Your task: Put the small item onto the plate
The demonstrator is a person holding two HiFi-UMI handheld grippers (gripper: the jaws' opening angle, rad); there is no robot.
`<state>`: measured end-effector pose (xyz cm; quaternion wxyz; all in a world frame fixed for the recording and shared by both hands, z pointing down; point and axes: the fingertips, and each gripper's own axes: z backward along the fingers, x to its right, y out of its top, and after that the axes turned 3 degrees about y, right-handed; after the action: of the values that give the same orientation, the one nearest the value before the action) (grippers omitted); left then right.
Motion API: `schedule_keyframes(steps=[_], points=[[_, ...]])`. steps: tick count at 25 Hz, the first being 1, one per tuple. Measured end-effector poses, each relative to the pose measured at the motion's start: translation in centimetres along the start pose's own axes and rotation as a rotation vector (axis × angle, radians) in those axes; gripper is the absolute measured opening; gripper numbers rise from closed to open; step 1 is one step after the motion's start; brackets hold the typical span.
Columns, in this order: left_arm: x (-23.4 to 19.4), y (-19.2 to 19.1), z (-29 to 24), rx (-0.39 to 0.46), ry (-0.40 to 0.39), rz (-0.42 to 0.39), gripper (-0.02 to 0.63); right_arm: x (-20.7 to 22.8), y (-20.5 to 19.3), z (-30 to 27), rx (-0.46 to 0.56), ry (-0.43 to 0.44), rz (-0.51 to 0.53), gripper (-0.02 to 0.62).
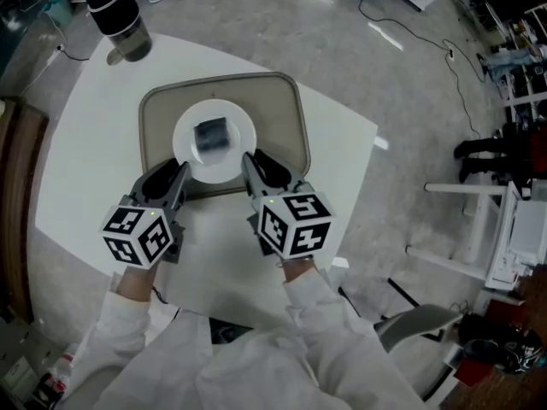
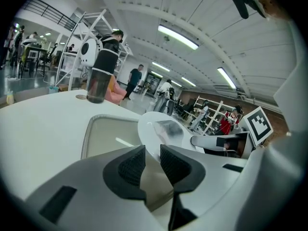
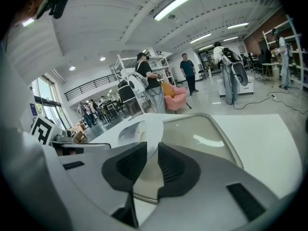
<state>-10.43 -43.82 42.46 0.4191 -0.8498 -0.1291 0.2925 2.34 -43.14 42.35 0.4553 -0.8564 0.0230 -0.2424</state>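
Your left gripper [image 2: 152, 150] has its jaws spread a little, with a narrow gap and nothing pinched in it. Same deal with your right gripper [image 3: 152, 148]: pads apart, nothing held. Both marker cubes sit just ahead of your white sleeves [image 1: 256, 357], and both sets of tips hang over the near edge of the beige tray [image 1: 158, 109], side by side. The left tips are by the plate's near-left rim and the right tips by its near-right rim.

That white plate [image 1: 181, 139] sits in the middle of the tray, and the small item [image 1: 211, 135] is already on it, pretty much dead centre. It's dark grey and blurry, so I can't make out what it is. The tray rests on the white table [image 1: 94, 169]. Way off at the far left corner stands a dark bottle [image 1: 120, 20] with a black lid, well apart from everything else.
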Motion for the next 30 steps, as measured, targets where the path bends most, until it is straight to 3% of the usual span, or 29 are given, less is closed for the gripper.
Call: schedule_keyframes(steps=[15, 30], points=[[-1.7, -0.3, -3.9, -0.069, 0.002, -0.027, 0.094, 2.9, -0.7, -3.5, -0.039, -0.045, -0.041, 0.08], [-1.6, -2.1, -4.8, -0.239, 0.025, -0.129, 0.095, 3.9, -1.8, -4.3, -0.177, -0.093, 0.016, 0.08]])
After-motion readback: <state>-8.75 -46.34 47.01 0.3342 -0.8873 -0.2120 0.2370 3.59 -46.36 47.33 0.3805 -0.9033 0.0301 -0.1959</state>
